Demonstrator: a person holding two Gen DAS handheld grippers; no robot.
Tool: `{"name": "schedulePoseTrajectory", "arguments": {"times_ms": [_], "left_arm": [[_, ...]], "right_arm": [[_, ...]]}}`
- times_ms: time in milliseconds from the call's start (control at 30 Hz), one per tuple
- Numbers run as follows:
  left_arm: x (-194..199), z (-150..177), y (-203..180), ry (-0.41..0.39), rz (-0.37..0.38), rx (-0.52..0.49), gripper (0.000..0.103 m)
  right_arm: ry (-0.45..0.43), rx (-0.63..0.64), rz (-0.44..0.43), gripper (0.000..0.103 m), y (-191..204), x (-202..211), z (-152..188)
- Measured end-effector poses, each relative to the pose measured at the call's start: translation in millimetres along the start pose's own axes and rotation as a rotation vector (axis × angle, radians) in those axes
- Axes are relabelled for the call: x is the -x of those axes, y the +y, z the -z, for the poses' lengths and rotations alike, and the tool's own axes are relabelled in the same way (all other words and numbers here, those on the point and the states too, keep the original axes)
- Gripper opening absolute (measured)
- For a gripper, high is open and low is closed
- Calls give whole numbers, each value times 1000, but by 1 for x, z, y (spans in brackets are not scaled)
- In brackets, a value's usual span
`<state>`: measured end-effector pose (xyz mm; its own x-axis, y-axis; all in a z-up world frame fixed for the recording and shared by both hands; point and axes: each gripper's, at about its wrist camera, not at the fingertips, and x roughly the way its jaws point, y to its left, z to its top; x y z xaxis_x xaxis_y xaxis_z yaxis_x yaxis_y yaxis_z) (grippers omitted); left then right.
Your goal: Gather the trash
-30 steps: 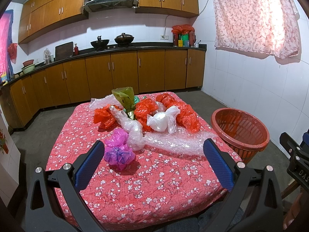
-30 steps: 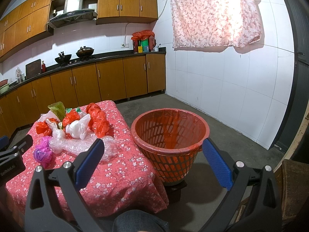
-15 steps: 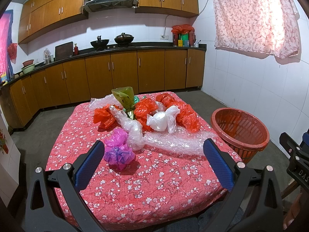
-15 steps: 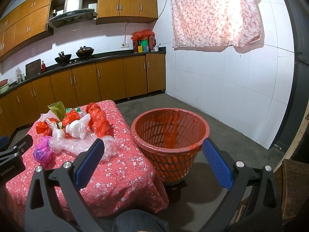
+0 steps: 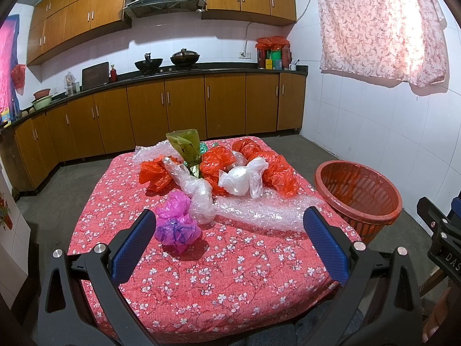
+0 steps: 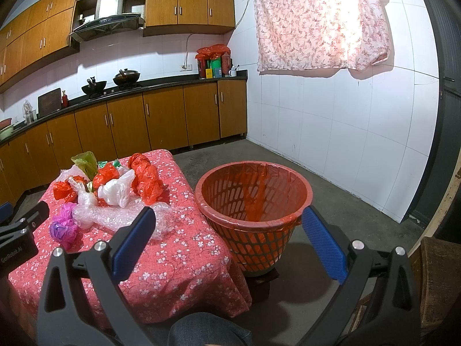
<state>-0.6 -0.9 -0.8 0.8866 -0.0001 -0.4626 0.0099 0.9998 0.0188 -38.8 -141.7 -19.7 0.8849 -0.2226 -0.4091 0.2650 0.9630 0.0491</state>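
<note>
A pile of crumpled plastic bags lies on the red floral table (image 5: 230, 274): a pink-purple bag (image 5: 176, 225) nearest, a clear bubble wrap sheet (image 5: 259, 212), a white bag (image 5: 240, 176), orange bags (image 5: 278, 170) and a green bag (image 5: 185, 144). A red basket (image 5: 358, 196) stands on the floor right of the table. My left gripper (image 5: 229, 248) is open and empty above the table's near part. My right gripper (image 6: 227, 248) is open and empty in front of the basket (image 6: 253, 201). The pile also shows in the right wrist view (image 6: 115, 190).
Brown kitchen cabinets (image 5: 184, 109) line the back and left walls, with woks on the counter. A floral curtain (image 5: 380, 26) hangs on the white tiled right wall. Grey concrete floor (image 6: 345, 210) surrounds the basket. A wooden object (image 6: 438, 274) sits at the far right.
</note>
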Motion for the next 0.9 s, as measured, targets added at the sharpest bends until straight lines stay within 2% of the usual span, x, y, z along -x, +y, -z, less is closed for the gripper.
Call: {"name": "schedulePoseTrajectory", "arguments": {"times_ms": [900], "left_arm": [[0, 2, -2, 2, -4, -1, 101]], "right_arm": [[3, 2, 2, 99, -1, -2, 0]]}}
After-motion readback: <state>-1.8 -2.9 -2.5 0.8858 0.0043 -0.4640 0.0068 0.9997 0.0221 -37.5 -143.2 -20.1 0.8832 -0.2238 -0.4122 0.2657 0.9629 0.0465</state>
